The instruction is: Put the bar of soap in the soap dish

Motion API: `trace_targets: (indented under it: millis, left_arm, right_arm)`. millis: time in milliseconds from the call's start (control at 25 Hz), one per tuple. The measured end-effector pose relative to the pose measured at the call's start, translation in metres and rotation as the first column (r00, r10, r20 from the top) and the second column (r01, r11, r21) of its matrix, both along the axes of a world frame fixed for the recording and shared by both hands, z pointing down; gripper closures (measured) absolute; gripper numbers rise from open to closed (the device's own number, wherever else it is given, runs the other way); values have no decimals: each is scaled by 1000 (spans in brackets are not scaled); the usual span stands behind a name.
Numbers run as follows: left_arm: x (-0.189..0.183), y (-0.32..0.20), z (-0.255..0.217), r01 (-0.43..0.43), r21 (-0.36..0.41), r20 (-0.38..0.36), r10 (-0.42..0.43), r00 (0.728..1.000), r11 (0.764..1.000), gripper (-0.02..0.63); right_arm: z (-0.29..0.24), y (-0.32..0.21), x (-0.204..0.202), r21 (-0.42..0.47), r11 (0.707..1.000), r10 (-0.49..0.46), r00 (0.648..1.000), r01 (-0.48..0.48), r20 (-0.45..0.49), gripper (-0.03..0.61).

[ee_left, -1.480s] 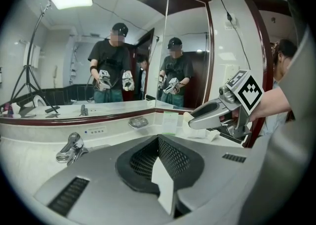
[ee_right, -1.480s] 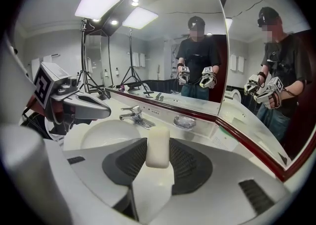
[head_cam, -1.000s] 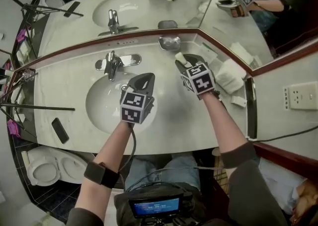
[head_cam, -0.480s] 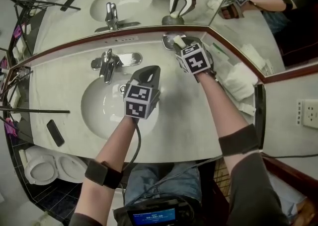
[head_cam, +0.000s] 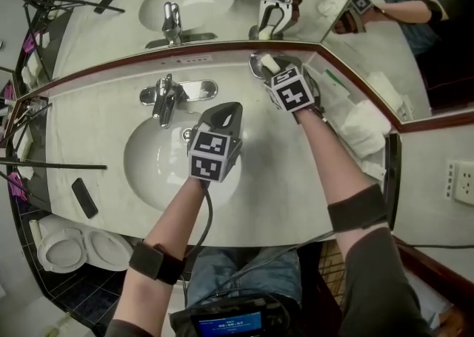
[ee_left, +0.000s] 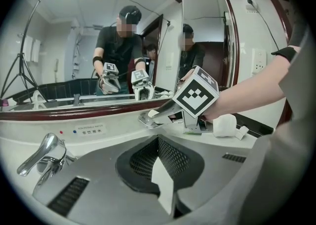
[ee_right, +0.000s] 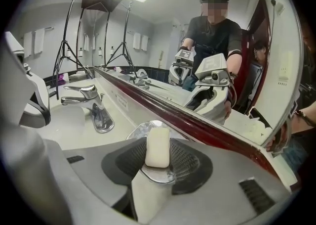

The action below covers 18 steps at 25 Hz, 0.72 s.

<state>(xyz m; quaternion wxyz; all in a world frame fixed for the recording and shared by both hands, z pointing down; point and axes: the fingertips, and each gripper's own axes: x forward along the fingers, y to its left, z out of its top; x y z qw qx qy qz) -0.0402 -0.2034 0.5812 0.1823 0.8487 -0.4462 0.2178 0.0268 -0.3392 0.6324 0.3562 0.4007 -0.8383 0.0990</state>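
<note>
The right gripper had come up to the dish, which stood to the right of the tap, hard against the foot of the mirror. A second earlier the gripper had been lower on the counter, farther from the tap's side of the ledge and well short of the dish. Its jaws had just been opening. The soap lay flat between them, lengthwise on the metal dish, and the pads appeared to have come off its sides. It looked as though the dish, not the gripper, was carrying the bar.

The left gripper hung empty over the basin, just below and to the right of the tap. Its jaws were pressed together on nothing, and it had settled a little lower than before.

By the look of it, the task was all but finished: the soap was in the dish. What seemed left was for the right gripper to widen a touch more and draw straight back. The risk was that a pad might catch the bar and drag it off the shallow rim.
</note>
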Motion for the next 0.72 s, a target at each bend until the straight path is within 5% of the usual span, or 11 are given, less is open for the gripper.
trace_targets:
  millis: [520,720]
  left_arm:
    - [-4,18,-36,-8,21,-16,8,1000,1000,612]
    - [-4,37,-77,-27,46,-46,29,999,999,612]
  right_arm:
    - [-52,39,5,36,999,13,999,-14,29,390]
    - [-88,92,14,42,999,2,997,-5,81,456]
